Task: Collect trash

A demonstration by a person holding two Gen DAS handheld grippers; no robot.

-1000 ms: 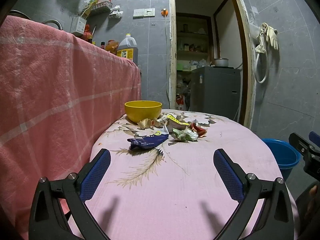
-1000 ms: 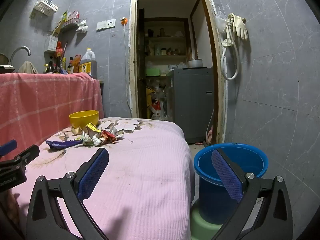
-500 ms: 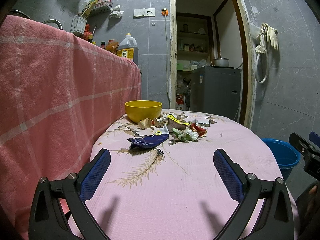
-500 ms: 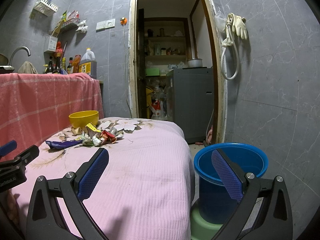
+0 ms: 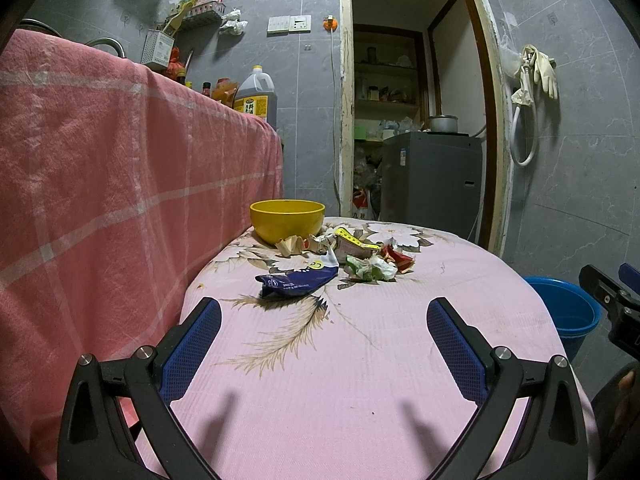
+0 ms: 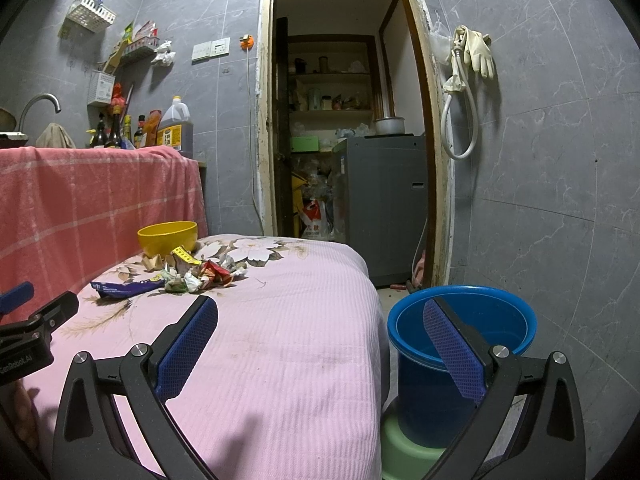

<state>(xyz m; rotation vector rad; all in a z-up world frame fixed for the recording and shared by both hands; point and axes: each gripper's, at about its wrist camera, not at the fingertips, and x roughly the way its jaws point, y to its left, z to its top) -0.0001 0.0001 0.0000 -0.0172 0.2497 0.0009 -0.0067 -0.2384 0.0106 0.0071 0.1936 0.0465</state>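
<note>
A: Status on the left gripper [image 5: 324,312]?

B: Jaws spread wide, nothing between them. It hangs over the near part of the table [image 5: 360,380], which carries a pink floral cloth. Shadows of both fingers fall on the cloth below.

A: Trash?

B: It sits in one pile [image 5: 344,254] toward the far left corner of the table, well ahead of the left fingertips. The blue wrapper [image 5: 298,280] is the nearest piece, lying flat at the front of the pile. Behind it and to its right is a green and white crumpled wad [image 5: 370,269], then a red wrapper [image 5: 396,256] and a yellow strip [image 5: 356,239]. Crumpled tan paper [image 5: 290,245] touches the base of the yellow bowl [image 5: 287,220], which stands at the far left edge just behind the pile.

A: Right gripper [image 6: 320,322]?

B: Also spread, empty. It sits over the table's right edge: the left finger is over the cloth, the right finger over the blue bucket [image 6: 460,344]. The pile shows in this view [image 6: 192,272] too, far ahead and left of the fingers, well apart from them.

A: Bucket location?

B: On the floor just beside the table's right edge, standing on a green base [image 6: 404,452]. I can't tell what is inside it.

A: Anything else nearby?

B: A pink checked cloth [image 5: 120,200] drapes over the counter along the table's left edge.
</note>
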